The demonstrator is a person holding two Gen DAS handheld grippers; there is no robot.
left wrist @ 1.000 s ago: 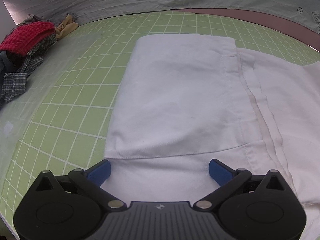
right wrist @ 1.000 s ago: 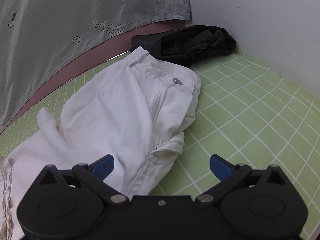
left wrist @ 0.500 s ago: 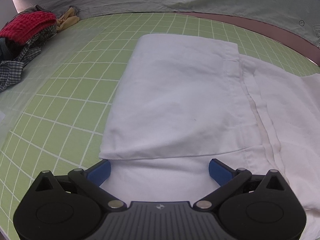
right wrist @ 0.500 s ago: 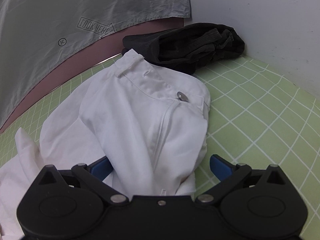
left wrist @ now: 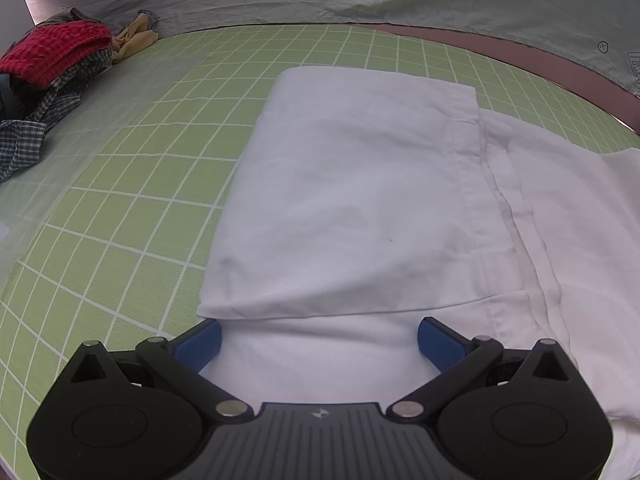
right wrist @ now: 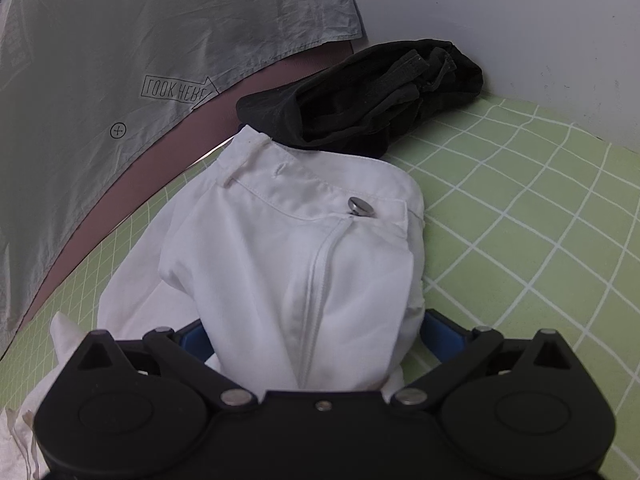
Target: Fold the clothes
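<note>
The right gripper [right wrist: 312, 340] has its blue pads spread wide with the waist end of the white trousers [right wrist: 304, 264] bunched up between them; the cloth fills the gap, yet the pads do not look pressed in, so I take it as not yet clamped. From that gripper the trousers run straight ahead: the fly seam climbs up the middle to the metal button [right wrist: 361, 206] and the waistband beyond it, and just past the waistband lies a crumpled black garment [right wrist: 372, 96], touching or nearly touching the trousers' far edge. The left gripper [left wrist: 318, 342] is likewise spread wide and holds nothing, hovering low over the leg end of the trousers [left wrist: 360, 200], where one leg panel is already laid flat and doubled over the layer beneath, its hemmed edge just ahead of the pads. The trousers' long axis seems to run sideways between the two grippers, so the right hand is the one placed to carry the waist end over toward the folded legs. The cloth looks like a smooth, fairly stiff cotton twill that holds a crease. Everything lies on a green gridded mat [left wrist: 132, 216]; well to the left of the trousers sits a heap of red and checked clothes [left wrist: 52, 68], and a grey sheet [right wrist: 120, 60] hangs behind.
</note>
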